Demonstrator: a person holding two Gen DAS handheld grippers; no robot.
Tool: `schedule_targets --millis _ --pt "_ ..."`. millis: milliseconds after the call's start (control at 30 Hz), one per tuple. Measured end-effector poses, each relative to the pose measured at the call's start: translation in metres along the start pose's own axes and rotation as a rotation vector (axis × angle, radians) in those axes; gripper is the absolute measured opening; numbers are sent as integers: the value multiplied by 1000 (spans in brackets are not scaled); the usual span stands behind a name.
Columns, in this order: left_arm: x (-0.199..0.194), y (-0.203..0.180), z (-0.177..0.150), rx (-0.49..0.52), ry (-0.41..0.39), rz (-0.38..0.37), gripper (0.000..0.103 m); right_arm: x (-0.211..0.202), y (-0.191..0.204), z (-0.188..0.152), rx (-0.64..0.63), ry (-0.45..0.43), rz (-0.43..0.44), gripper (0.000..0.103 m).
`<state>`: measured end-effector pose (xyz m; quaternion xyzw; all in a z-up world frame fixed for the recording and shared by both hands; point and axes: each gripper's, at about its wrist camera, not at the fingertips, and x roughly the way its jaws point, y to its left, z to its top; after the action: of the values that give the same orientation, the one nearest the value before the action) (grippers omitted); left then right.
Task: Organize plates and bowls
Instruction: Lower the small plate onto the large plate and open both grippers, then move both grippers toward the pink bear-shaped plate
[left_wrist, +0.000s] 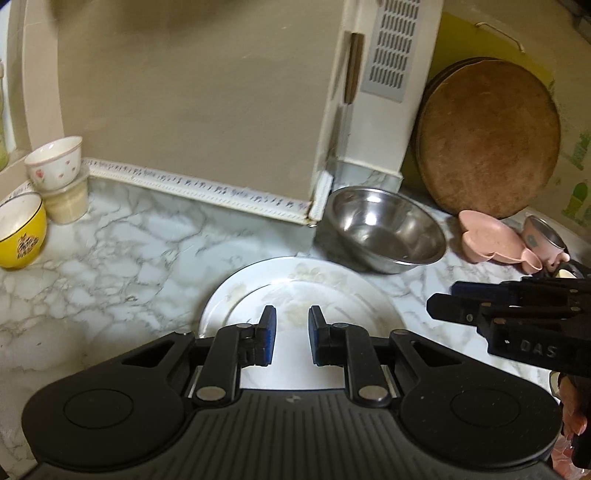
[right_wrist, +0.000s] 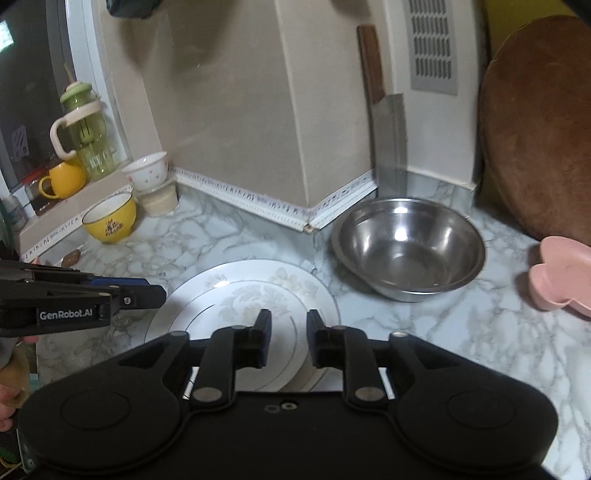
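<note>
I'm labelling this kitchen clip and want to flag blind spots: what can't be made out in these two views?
- White plate: its near edge is hidden behind each gripper's body, in both views.
- Pink dish: cut off by the right wrist view's right edge.
- Small metal cup: left wrist view, partly hidden behind the right gripper.
- Yellow bowl: cut off by the left edge there.

a big round wooden board (left_wrist: 487, 138) is leaned on the wall far right of the tongs, a cleaver (right_wrist: 391, 144) propped ahead, a green bottle (right_wrist: 86, 129) parked far left.
</note>
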<state>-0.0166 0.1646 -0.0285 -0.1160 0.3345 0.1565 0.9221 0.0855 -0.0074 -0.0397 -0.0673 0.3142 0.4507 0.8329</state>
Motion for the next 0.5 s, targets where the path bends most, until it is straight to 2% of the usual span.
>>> schedule_targets --millis 33,67,100,167,200,233,267,333,500 --pt "-1 -4 1 7 -6 -4 17 -5 -2 0 5 -12 -8 41" --pt "-2 -8 1 15 -13 -9 18 -11 -4 -1 11 -26 -16 55" --pt "-3 -12 2 22 -17 -16 18 -16 -6 -2 16 -39 -25 61" --pt "-4 -19 5 31 -22 -32 18 -24 -10 -1 19 -47 -43 63" --pt "-5 -24 6 35 -26 -40 21 -29 -11 -2 20 -53 -56 70" --pt "-6 -27 7 40 -32 -48 32 -33 -14 -2 22 -67 -72 74" --pt "-7 -32 9 46 -44 -58 49 -38 -16 -2 23 -81 -89 83" --pt "-11 -38 12 52 -73 -80 71 -47 -20 -2 24 -99 -117 87" --pt "-11 -58 23 81 -99 -113 74 -65 -32 -1 44 -126 -187 94"
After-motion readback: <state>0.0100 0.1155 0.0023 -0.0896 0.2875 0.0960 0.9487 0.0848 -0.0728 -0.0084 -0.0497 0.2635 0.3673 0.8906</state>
